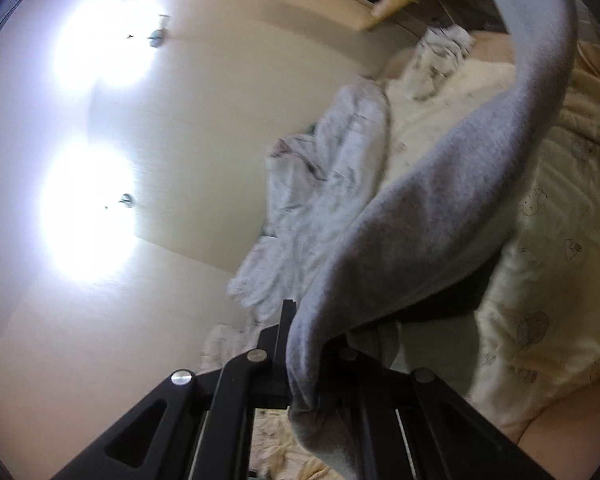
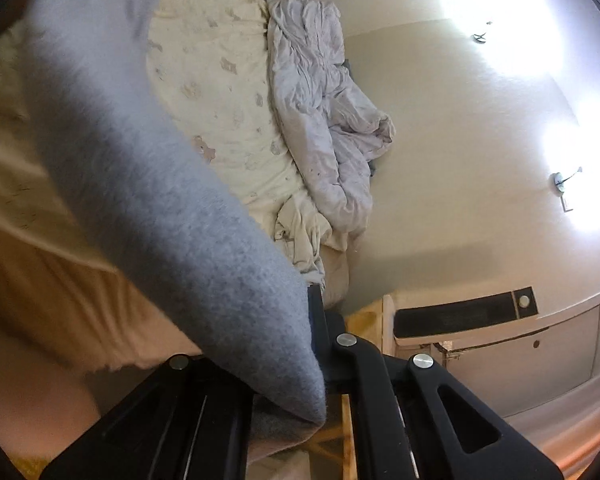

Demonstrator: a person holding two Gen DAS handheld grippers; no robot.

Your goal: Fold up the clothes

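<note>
A grey knit garment [image 1: 440,208] hangs stretched in the air above the bed. My left gripper [image 1: 300,328] is shut on one end of it, and the cloth drapes over the right finger and hides it. The same grey garment [image 2: 148,184] fills the left of the right wrist view. My right gripper [image 2: 304,320] is shut on its other end, with only the right fingertip [image 2: 315,300] showing past the cloth. Both cameras are tilted, so the bed stands nearly upright in each view.
A cream bedsheet [image 1: 548,240] with small cartoon prints covers the bed. A crumpled white duvet [image 2: 328,120] lies along the wall side, also as the duvet [image 1: 320,184]. Two bright wall lamps [image 1: 88,208] glare. A white wall unit [image 2: 500,328] sits low by the wall.
</note>
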